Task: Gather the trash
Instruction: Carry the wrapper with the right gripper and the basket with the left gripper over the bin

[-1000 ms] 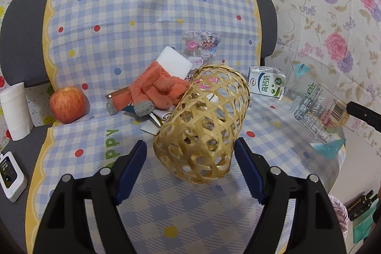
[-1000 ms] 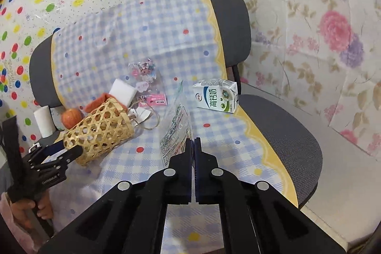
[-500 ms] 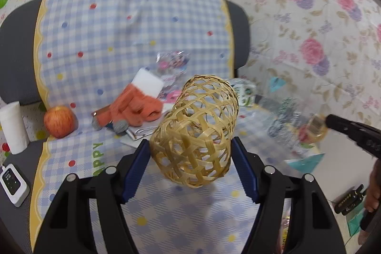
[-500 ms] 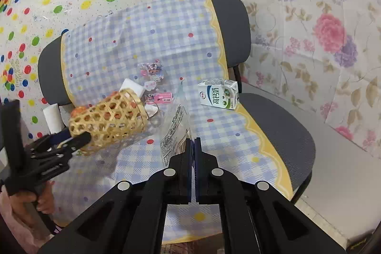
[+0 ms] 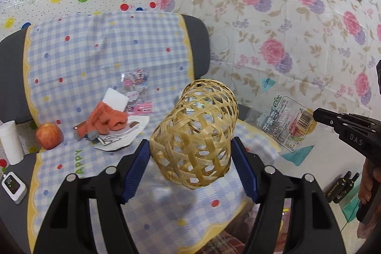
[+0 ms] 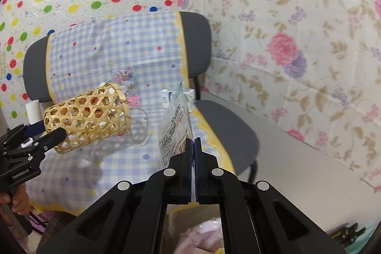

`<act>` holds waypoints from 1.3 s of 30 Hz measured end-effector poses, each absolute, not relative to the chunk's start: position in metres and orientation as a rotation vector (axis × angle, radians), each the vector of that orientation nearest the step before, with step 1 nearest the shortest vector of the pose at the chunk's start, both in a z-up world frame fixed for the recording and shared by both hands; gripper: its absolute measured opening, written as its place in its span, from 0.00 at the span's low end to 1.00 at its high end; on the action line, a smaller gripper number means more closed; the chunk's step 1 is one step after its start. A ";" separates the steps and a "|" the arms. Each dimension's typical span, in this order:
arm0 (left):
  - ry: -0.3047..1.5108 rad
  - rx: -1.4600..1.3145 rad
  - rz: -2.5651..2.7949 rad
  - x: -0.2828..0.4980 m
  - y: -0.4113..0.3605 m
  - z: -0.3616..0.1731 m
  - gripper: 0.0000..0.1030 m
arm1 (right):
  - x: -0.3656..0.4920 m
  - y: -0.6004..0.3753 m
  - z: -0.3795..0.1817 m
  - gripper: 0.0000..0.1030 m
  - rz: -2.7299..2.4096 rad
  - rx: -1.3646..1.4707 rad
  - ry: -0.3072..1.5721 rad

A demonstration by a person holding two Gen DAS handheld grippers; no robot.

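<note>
Left wrist view: one second ago the woven basket [image 5: 195,139] lay on the checked cloth [image 5: 78,58] of the chair, between the blue pads of my left gripper [image 5: 191,168]. Now the pads press on both its sides and it hangs clear of the seat, in the lower middle of the frame, its mouth pointing away from the camera. So I judge the lift is done and I have the container in hand.

At the right edge of this frame my right gripper [image 5: 316,113] is pinched shut on a clear plastic wrapper [image 5: 288,125]. Before, this wrapper was low over the cloth; now it hangs off the seat edge, well right of the basket. In the right wrist view the wrapper [image 6: 177,125] stands up from the closed tips in the centre, and the basket [image 6: 88,116] is at middle left.

I think the next step is to bring the wrapper to the basket mouth. The milk carton [image 6: 166,95], behind the wrapper, is not collected yet.
</note>
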State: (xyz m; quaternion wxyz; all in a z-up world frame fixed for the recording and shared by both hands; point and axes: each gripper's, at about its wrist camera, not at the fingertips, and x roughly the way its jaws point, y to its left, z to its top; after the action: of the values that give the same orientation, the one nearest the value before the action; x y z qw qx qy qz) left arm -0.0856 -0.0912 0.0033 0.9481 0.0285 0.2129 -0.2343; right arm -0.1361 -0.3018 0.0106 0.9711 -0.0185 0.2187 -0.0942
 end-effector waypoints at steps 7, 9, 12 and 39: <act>0.457 0.103 -0.616 -0.114 -0.134 -0.012 0.64 | -0.184 -0.329 -0.005 0.03 -0.317 -0.043 0.489; 0.463 0.119 -0.665 -0.123 -0.148 -0.018 0.64 | -0.194 -0.336 -0.011 0.03 -0.344 -0.036 0.504; 0.484 0.153 -0.726 -0.133 -0.166 -0.028 0.63 | -0.211 -0.345 -0.020 0.03 -0.382 -0.028 0.533; 0.580 0.289 -0.846 -0.131 -0.274 -0.065 0.65 | -0.223 -0.403 -0.095 0.08 -0.510 0.015 0.737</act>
State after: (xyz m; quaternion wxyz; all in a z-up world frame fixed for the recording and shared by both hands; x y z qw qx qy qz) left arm -0.1314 -0.2741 -0.0645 0.8613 0.1379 0.2765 -0.4034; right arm -0.2228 -0.4033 -0.0949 0.9013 0.0073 0.3561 -0.2465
